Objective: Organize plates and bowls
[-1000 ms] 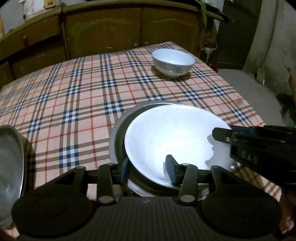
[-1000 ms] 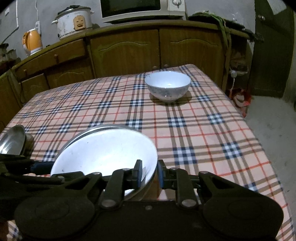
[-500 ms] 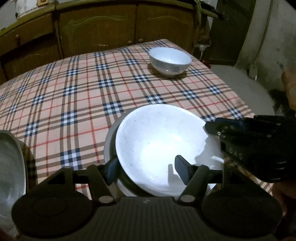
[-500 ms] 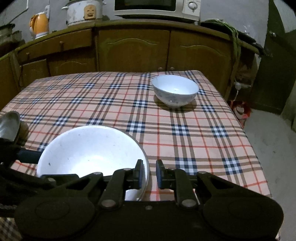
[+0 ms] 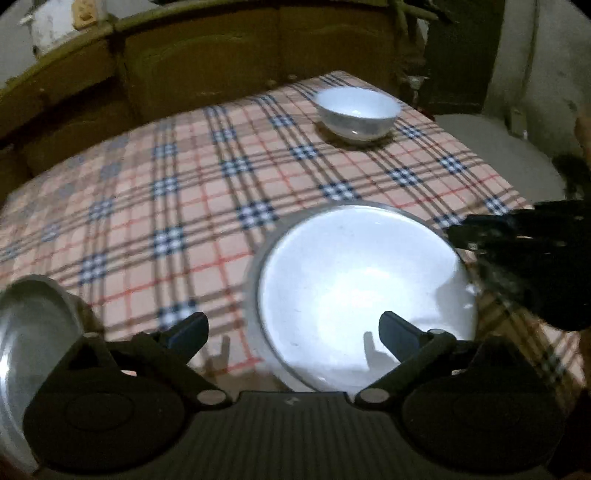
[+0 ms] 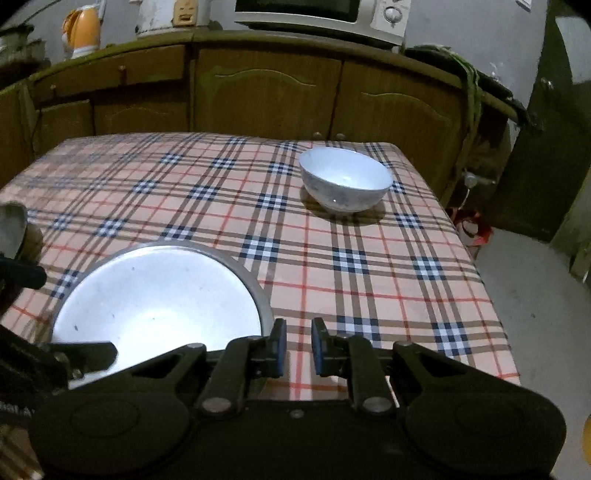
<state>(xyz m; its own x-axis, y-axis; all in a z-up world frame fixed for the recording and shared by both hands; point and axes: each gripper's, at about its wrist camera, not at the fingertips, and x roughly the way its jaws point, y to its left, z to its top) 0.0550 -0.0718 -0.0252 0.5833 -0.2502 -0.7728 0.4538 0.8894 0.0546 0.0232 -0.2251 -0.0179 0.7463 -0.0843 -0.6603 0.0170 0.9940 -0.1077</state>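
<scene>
A large white bowl (image 5: pixel 362 280) sits inside a grey metal plate (image 5: pixel 258 266) on the checked tablecloth; it also shows in the right wrist view (image 6: pixel 155 306). My left gripper (image 5: pixel 291 332) is open wide, its fingers astride the bowl's near rim without touching. My right gripper (image 6: pixel 297 345) has a narrow gap between its pads, is empty, and sits just right of the bowl's rim. A small white bowl (image 5: pixel 356 110) stands at the far right of the table, also in the right wrist view (image 6: pixel 345 179).
A second metal dish (image 5: pixel 29 343) lies at the table's left edge, also in the right wrist view (image 6: pixel 13 225). Wooden cabinets (image 6: pixel 266 96) stand behind the table, with a microwave (image 6: pixel 321 14) on top. The table's right edge (image 6: pixel 480 273) drops to the floor.
Both grippers have let go of the big white bowl, which now rests in the metal plate. The left gripper opened wide and drew back; the right pulled off the rim to the right.
</scene>
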